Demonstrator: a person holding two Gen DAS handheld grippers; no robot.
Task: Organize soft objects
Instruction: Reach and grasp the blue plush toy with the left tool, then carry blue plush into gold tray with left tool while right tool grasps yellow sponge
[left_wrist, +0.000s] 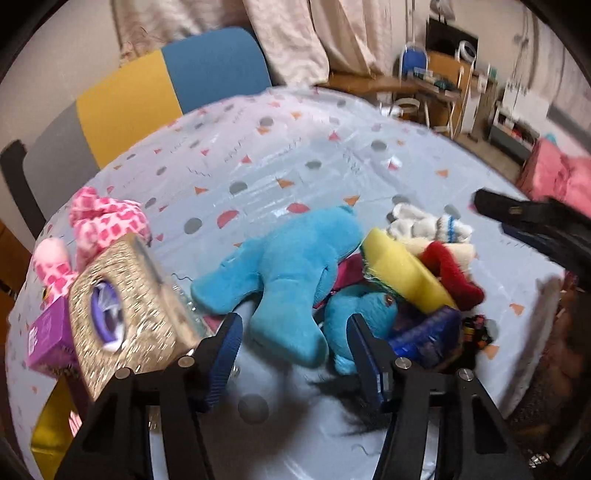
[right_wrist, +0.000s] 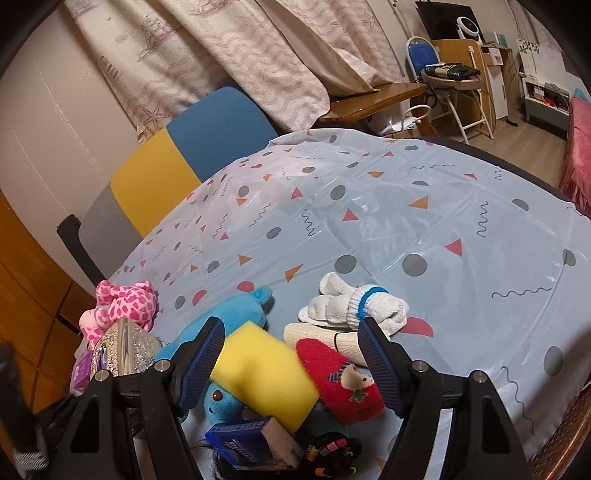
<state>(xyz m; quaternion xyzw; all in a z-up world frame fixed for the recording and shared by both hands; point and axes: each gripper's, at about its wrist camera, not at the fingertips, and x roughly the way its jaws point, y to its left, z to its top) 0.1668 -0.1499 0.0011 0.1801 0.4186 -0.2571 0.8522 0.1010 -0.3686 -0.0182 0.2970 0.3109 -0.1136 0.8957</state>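
The left gripper (left_wrist: 295, 350) hangs over a heap of soft things on a patterned tablecloth (left_wrist: 295, 155), jaws apart and gripping nothing. A blue plush toy (left_wrist: 284, 266) lies just ahead, one leg reaching back between the fingers, its body running away toward the far right. The right gripper (right_wrist: 291, 354), jaws likewise apart and empty, hovers above the yellow sponge (right_wrist: 258, 373) and red slipper (right_wrist: 340, 380). The left looks nearer the plush.

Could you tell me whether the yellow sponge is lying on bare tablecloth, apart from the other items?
No, the yellow sponge rests on the blue plush.
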